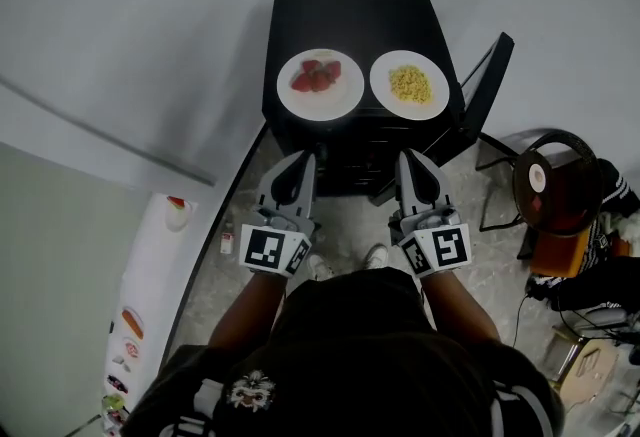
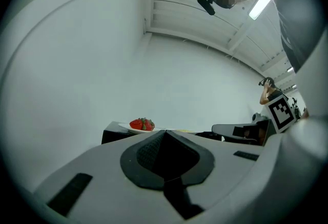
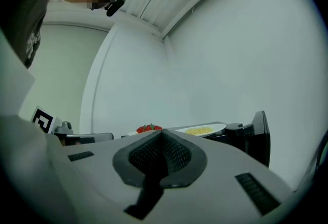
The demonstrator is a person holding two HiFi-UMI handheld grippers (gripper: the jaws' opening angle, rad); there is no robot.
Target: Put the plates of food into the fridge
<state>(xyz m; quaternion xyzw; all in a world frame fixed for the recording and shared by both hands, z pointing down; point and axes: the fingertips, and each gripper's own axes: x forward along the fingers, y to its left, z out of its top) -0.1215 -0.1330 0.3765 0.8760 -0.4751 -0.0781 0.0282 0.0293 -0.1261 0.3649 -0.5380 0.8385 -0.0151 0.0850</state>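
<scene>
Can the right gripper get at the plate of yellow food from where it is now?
Probably yes. The right gripper points at the plate of yellow food, which sits near the black table's front edge, with nothing between them. Its fingers are shut and empty, so they must open first.

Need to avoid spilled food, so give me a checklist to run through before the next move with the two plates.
1. White round plate of red strawberries and white round plate of yellow food sit flat, side by side on the black square table: ok.
2. Left gripper jaws open for a rim: not ok, shut and empty.
3. Right gripper jaws open: not ok, shut and empty.
4. Grippers at the plates: not ok, both stop short and touch neither.
5. White fridge door open: cannot tell from this angle.
</scene>
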